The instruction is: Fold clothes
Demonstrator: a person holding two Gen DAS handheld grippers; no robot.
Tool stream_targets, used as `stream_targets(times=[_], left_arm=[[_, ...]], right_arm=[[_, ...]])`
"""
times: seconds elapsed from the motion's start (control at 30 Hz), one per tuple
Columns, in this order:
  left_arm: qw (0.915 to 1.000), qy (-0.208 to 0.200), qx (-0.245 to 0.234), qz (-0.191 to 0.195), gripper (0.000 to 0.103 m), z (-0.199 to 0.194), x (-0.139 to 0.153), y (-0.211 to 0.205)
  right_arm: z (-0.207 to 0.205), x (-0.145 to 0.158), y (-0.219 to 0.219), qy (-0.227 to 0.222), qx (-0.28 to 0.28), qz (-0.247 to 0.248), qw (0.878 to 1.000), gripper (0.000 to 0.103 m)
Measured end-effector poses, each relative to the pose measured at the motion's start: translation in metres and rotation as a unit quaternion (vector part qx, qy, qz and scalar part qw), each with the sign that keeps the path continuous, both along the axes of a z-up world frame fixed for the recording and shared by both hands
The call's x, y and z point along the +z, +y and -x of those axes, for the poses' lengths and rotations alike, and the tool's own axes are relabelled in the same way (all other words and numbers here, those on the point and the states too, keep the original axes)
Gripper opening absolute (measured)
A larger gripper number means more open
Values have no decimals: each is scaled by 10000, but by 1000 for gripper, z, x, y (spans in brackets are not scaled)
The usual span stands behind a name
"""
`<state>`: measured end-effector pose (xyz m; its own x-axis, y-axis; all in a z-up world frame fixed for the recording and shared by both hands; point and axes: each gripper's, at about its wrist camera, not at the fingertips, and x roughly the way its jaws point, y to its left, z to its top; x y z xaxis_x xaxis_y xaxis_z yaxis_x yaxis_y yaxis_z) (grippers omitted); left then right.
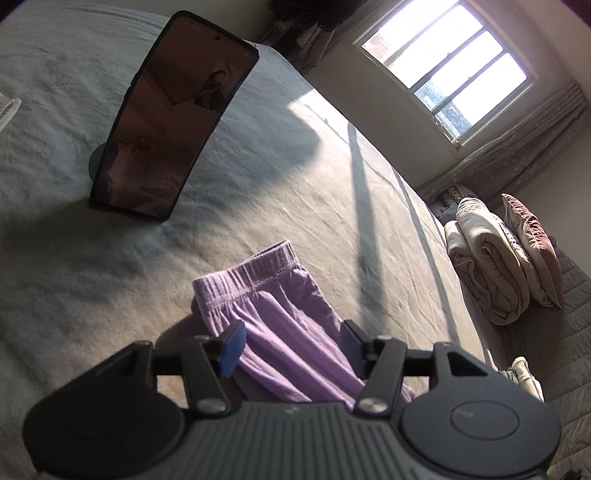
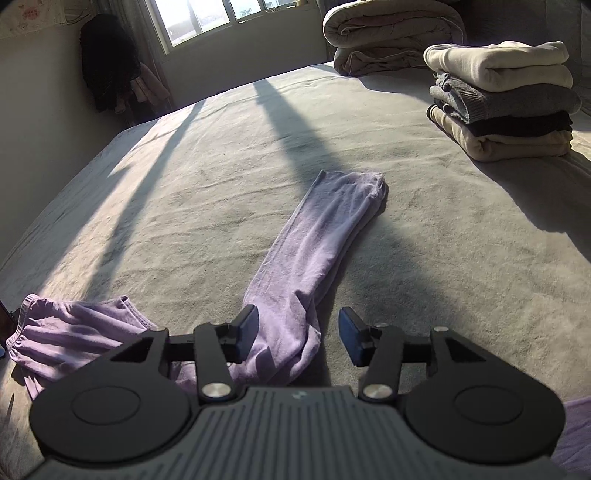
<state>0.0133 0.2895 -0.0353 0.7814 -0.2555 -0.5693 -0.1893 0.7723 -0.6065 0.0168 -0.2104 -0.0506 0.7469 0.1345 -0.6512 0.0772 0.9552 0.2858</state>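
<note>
Lilac trousers (image 2: 317, 236) lie on the grey bedspread (image 2: 184, 192). In the right wrist view one leg stretches away toward the far right and the waistband (image 2: 66, 328) is bunched at the lower left. My right gripper (image 2: 297, 334) is open above the near end of that leg, pads apart from the cloth. In the left wrist view the elastic waistband (image 1: 251, 269) of the trousers (image 1: 288, 332) points away from me. My left gripper (image 1: 291, 343) hangs open just over them, with nothing pinched.
A phone (image 1: 173, 122) stands on a holder on the bed (image 1: 332, 192), beyond the left gripper. A stack of folded clothes (image 2: 502, 99) sits at the far right of the bed. Rolled quilts (image 2: 391, 33) and a pillow (image 1: 535, 251) lie by the window wall.
</note>
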Motion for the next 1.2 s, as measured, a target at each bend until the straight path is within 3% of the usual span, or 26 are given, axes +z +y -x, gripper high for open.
stream_targets(times=[0.17, 0.27, 0.37, 0.57, 0.67, 0.8, 1.2], left_arm=[[9959, -29, -857, -285, 58, -16, -1, -55], [9868, -40, -1527, -540, 58, -23, -4, -88], [9728, -94, -2185, -766, 58, -25, -8, -118], [9466, -75, -3044, -1059, 58, -30, -20, -162], [9397, 8, -3196, -1217, 58, -33, -24, -176], [9364, -5, -3267, -1282, 58, -36, -24, -186], [9214, 14, -3307, -2040, 58, -26, -13, -225]], right_arm=[[-18, 5, -1, -224, 172, -186, 9994, 51], [-27, -1, 4, -353, 276, -249, 9987, 51], [-39, -14, 10, -198, 343, -344, 9986, 51], [-42, -27, 34, -314, 550, 808, 9947, 41], [-39, -32, 46, -418, 756, 1383, 9866, 38], [-39, -30, 45, -417, 924, 1426, 9846, 4], [-26, -1, 31, -595, 618, 1140, 9898, 2]])
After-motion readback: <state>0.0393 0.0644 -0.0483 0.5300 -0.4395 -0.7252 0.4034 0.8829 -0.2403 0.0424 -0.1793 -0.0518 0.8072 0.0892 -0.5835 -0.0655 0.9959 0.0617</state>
